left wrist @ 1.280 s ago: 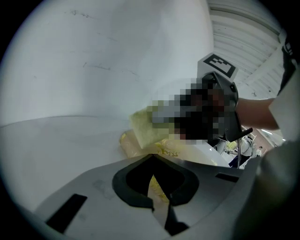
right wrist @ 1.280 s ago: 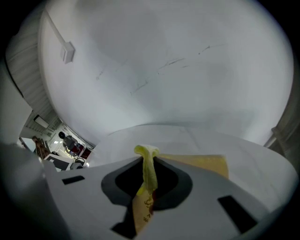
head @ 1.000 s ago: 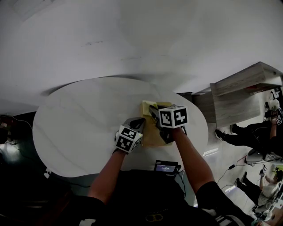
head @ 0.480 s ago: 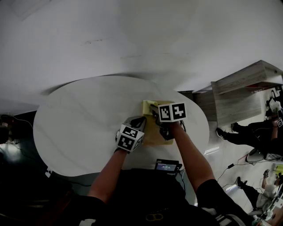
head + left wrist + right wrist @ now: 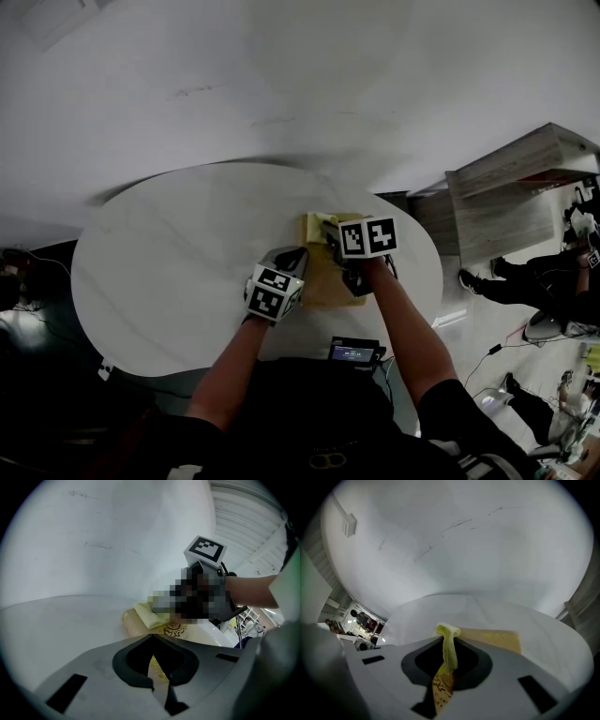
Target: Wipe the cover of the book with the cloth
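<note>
Over the book, right gripper pinching cloth, left gripper jaws together, both forearms extended.

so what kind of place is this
Probably an indoor lab or workspace: a round white table, a small display unit at its near edge, and a wooden shelf unit alongside.

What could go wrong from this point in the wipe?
The cloth is pinched only as a narrow fold in the right gripper's jaws, so it may slip free under drag. The left gripper sits at the book's edge, close to the right one; a wide stroke could knock them together.
</note>
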`<state>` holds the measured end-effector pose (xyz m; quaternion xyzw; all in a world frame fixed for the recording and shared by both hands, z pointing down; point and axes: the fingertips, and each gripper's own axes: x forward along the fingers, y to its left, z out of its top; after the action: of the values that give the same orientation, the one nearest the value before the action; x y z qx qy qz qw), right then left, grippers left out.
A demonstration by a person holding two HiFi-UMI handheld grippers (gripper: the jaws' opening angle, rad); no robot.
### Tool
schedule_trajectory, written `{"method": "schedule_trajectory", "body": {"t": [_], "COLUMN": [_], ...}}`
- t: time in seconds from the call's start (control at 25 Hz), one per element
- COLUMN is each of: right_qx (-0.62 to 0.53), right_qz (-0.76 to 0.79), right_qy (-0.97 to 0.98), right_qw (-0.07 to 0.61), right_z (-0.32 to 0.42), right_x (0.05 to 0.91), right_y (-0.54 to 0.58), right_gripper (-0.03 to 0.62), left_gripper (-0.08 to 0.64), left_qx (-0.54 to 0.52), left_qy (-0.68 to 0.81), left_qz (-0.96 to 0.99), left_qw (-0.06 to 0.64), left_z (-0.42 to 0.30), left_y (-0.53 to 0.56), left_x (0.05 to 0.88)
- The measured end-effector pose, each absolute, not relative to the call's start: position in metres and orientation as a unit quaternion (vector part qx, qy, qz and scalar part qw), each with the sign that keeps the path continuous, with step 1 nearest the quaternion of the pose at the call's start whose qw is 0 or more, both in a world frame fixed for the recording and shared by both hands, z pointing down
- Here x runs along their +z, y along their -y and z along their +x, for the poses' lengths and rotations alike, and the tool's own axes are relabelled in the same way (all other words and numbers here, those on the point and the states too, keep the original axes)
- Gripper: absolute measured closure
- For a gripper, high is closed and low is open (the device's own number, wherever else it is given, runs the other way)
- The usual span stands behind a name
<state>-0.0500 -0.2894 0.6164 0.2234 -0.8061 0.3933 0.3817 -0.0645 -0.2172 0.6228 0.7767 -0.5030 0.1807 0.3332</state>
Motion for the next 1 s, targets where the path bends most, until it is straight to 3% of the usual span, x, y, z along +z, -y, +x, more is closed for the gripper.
{"method": "schedule_trajectory", "body": {"t": [1.0], "right_qx": [0.385], "right_qz": [0.296], "right_qy": [0.787], "right_qw": [0.380], "right_z": [0.038], "right_x": [0.611], "right_y": [0.323], "right_gripper": [0.505], "left_gripper": [0.555], "left_qx": [0.184], "left_qy": [0.504], "left_qz": [0.777], "left_qw": [0.330], "left_z": [-0.062], "left_y": [0.217], "left_x": [0.620]}}
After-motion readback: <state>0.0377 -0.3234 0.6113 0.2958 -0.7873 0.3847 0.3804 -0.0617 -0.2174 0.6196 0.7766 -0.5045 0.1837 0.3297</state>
